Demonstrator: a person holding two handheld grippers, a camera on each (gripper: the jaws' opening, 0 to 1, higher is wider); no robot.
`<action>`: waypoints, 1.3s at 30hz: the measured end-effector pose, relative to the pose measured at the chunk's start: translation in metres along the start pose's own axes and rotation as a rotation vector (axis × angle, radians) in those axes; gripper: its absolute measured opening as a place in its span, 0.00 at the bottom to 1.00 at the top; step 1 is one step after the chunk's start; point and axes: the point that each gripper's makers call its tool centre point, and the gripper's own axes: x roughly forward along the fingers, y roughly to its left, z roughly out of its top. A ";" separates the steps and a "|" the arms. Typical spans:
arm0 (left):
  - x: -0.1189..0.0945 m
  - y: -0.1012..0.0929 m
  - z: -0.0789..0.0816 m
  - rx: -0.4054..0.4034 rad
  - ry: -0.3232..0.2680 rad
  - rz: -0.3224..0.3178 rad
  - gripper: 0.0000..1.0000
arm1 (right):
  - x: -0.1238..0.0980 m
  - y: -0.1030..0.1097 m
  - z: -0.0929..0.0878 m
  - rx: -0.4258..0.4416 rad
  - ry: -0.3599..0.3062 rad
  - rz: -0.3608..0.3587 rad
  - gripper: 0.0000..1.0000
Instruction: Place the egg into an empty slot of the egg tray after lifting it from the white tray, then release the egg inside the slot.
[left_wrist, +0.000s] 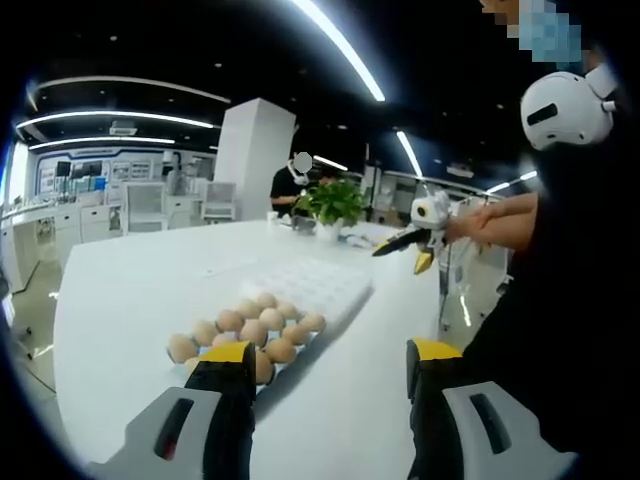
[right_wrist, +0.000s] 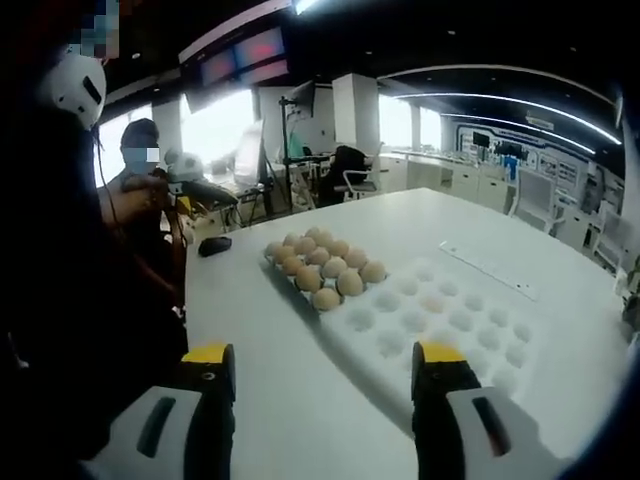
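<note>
White desk (right_wrist: 250, 330) fills the near part of a big office. Both the left gripper (left_wrist: 330, 368) and the right gripper (right_wrist: 322, 372) hover over it with fingers apart, holding nothing. At 12 o'clock lies the white egg tray (right_wrist: 450, 330); the eggs (right_wrist: 322, 262) fill one end, other slots stay empty. Far behind, a green plant (left_wrist: 332, 200) stands.

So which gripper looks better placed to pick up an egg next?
Probably the left gripper: its open fingers sit right at the eggs in the white tray. The right gripper, also open, faces the tray's empty slots, with the eggs at the far end.
</note>
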 end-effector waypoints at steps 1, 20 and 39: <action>0.000 0.000 0.000 0.000 0.000 0.000 0.61 | 0.000 0.001 0.000 0.000 0.001 0.003 0.74; 0.002 0.003 0.003 -0.001 -0.010 0.006 0.60 | -0.014 -0.003 -0.001 0.008 0.035 0.020 0.74; 0.005 0.002 0.009 0.012 -0.007 0.008 0.60 | -0.014 -0.013 -0.006 -0.039 0.104 0.024 0.71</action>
